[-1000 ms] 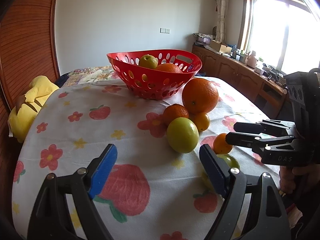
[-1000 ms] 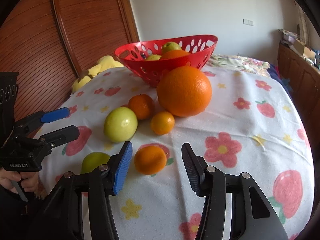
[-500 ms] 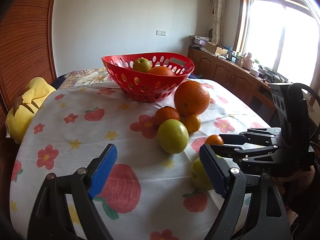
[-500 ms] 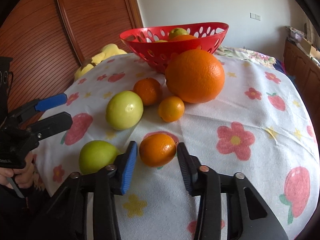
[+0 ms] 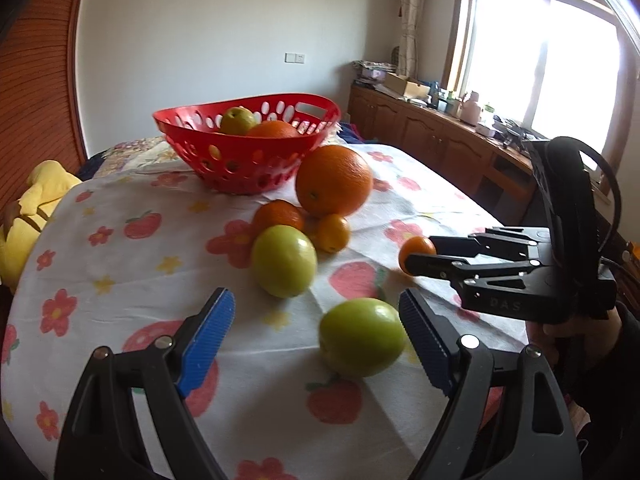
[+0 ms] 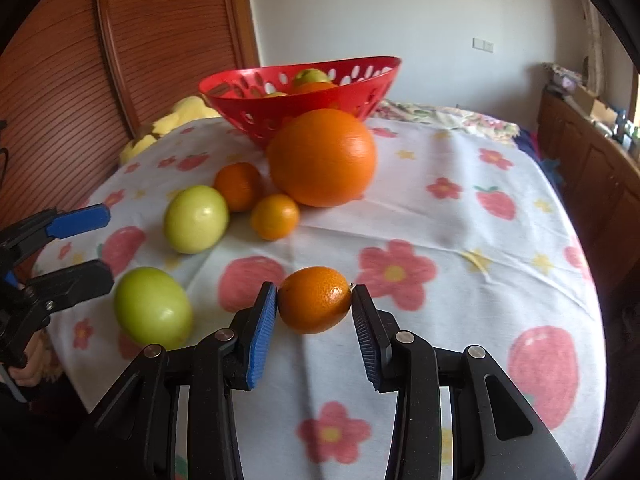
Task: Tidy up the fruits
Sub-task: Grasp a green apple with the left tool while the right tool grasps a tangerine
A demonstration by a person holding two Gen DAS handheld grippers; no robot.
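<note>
Spreading across the frame, a tabletop (image 6: 460,216) under a white cloth printed with pink flowers and strawberries. Backing it on the left, a ribbed wooden panel (image 6: 160,40); running along the right wall, wooden cabinets (image 5: 440,136) below a bright window (image 5: 540,48). Sitting at the far side of the cloth, a red basket (image 5: 248,148) with oval holes, holding a green fruit and an orange. Slumping off the far left edge, a yellow plush toy (image 5: 36,204).

Resting just in front of the basket, a big orange (image 6: 322,158). Lying close beside it, a mandarin (image 6: 239,186) and a smaller mandarin (image 6: 275,216), with a green apple (image 6: 196,218) touching the first of them. Lying nearer and apart from that cluster, a second apple (image 5: 362,336).

Reaching in low over the near edge, the right gripper (image 6: 314,312) pinching a small orange (image 6: 315,299) on the cloth, blue pad on one flank and black pad on the other, both touching the peel. Hovering beside it, the left gripper (image 5: 316,340) standing spread wide, the second apple lying between its pads close to the right-hand one, whether touching it hard to tell, and well clear of the other. Gripping the handles at the frame edges, a person's hand (image 5: 568,332) behind the right gripper and fingers (image 6: 24,368) behind the left.
</note>
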